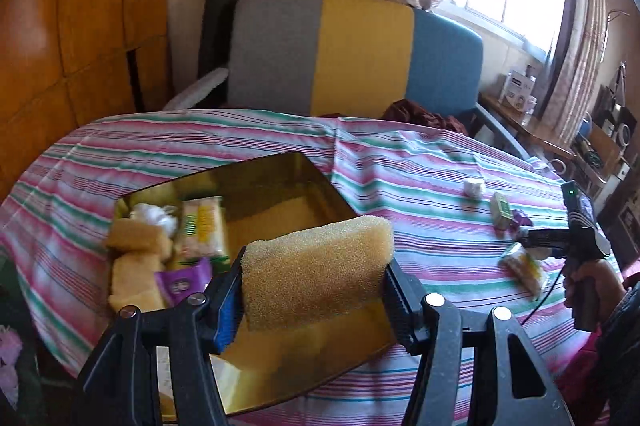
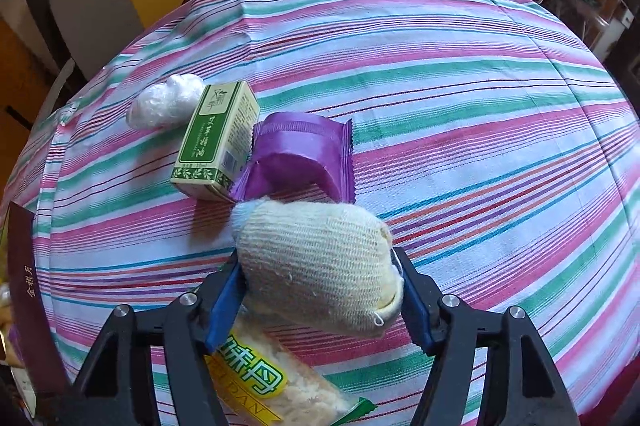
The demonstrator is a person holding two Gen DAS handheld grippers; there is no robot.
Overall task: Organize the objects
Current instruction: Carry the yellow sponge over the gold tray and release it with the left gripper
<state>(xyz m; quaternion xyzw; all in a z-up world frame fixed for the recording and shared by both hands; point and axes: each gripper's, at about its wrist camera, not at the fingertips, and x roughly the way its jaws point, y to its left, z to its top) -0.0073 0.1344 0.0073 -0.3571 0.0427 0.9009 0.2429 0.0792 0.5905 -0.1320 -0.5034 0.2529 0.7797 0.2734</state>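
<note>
My left gripper (image 1: 316,282) is shut on a yellow sponge (image 1: 316,266) and holds it above the gold tin (image 1: 280,170). The tin holds two sponges (image 1: 134,246), a white wad, a snack pack (image 1: 202,226) and a purple packet (image 1: 184,280). My right gripper (image 2: 320,282) is shut on a cream knitted sock (image 2: 316,266) just above the striped cloth. Beyond it lie a purple packet (image 2: 300,154), a green and white box (image 2: 218,142) and a white plastic wad (image 2: 164,100). A snack pack (image 2: 272,382) lies under the right gripper. The right gripper also shows in the left wrist view (image 1: 532,240).
The table is covered by a striped cloth (image 2: 460,130). A grey, yellow and blue chair (image 1: 352,54) stands behind it. A dark red lid (image 2: 28,298) lies at the left in the right wrist view. A cluttered shelf (image 1: 600,142) stands at the right.
</note>
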